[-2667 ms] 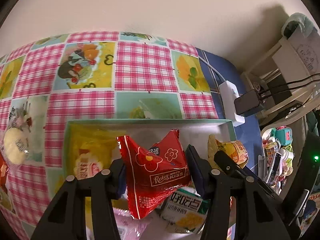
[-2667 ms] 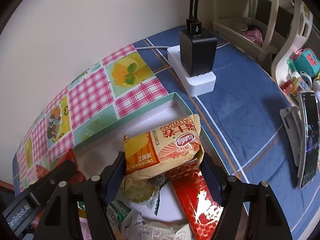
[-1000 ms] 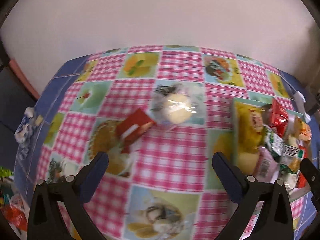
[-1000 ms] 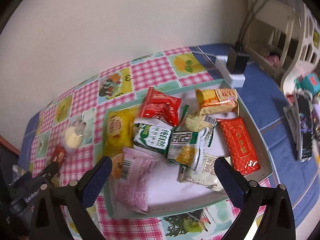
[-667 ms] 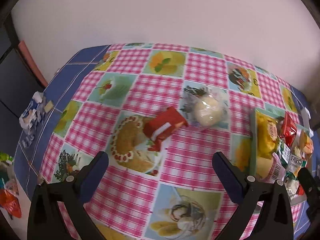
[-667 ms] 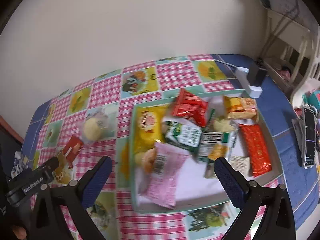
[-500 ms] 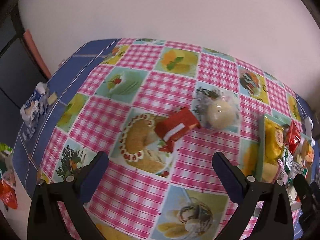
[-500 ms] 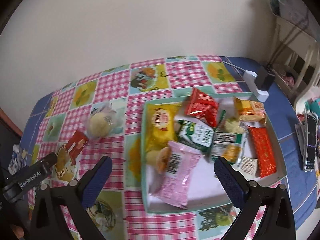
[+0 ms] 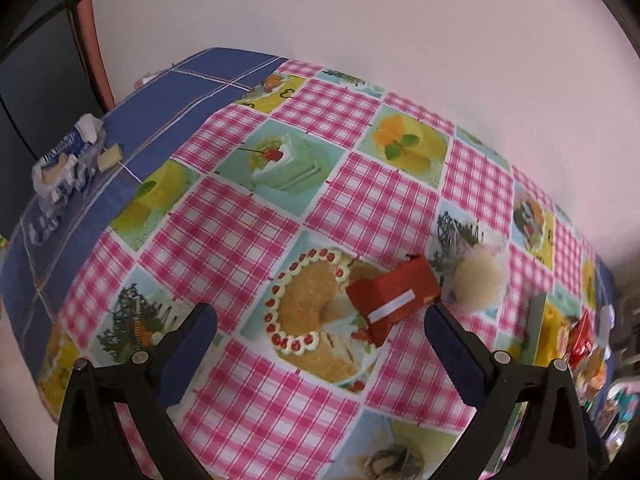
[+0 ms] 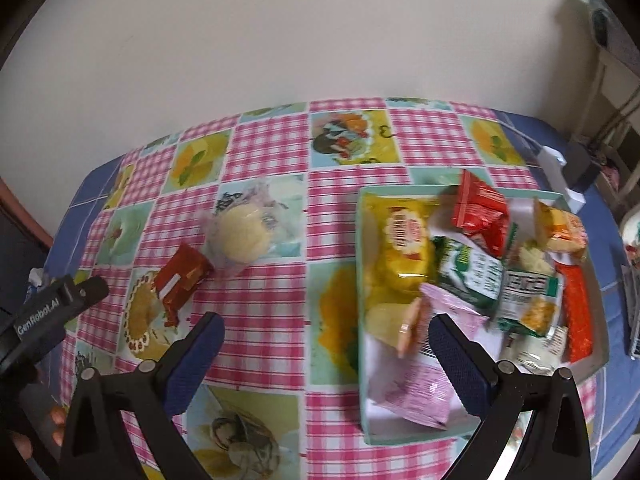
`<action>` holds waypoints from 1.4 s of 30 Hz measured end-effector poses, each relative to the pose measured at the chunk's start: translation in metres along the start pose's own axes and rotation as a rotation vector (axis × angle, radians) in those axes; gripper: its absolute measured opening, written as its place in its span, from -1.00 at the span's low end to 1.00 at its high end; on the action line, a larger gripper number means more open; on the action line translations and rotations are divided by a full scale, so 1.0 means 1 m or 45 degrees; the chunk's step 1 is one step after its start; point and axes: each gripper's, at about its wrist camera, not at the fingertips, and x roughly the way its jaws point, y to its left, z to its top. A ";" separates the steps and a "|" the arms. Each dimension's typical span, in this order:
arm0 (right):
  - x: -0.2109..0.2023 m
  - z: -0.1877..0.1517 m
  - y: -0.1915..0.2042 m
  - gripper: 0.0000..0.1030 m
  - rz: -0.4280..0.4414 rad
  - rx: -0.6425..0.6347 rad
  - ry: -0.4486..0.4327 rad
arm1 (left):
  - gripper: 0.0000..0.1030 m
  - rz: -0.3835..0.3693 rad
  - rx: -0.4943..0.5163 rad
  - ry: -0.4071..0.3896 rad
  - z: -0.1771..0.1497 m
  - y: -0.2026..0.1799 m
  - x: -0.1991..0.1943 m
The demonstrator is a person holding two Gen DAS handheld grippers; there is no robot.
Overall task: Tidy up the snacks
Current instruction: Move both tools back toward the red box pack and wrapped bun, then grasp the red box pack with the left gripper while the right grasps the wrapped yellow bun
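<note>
A table draped in a pink checked cloth (image 10: 272, 320) printed with cakes and fruit stands against a pale wall. On its right side sits a shallow pale green tray (image 10: 362, 360) crowded with snack packets, among them a yellow bag (image 10: 404, 252), a red packet (image 10: 478, 210) and a pink packet (image 10: 416, 392). Two snacks lie outside the tray on the cloth, well to its left: a round pale bun in clear wrap (image 10: 242, 234) and, touching it, a small red packet with a white stripe (image 9: 394, 294). The left gripper (image 9: 320, 332) hangs above the cloth with its jaws spread wide and empty, the red striped packet just beyond them. The right gripper (image 10: 326, 338) also hangs wide apart, holding nothing.
</note>
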 end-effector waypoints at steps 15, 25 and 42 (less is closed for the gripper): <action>0.046 0.019 0.030 1.00 0.034 -0.133 0.054 | 1.00 -0.129 0.092 0.177 0.012 -0.022 0.062; 0.064 0.027 0.016 1.00 0.014 -0.124 0.089 | 1.00 -0.201 0.174 0.318 0.012 -0.044 0.100; 0.082 0.048 0.033 1.00 0.058 -0.152 0.106 | 0.62 -0.202 0.007 0.245 0.034 -0.007 0.102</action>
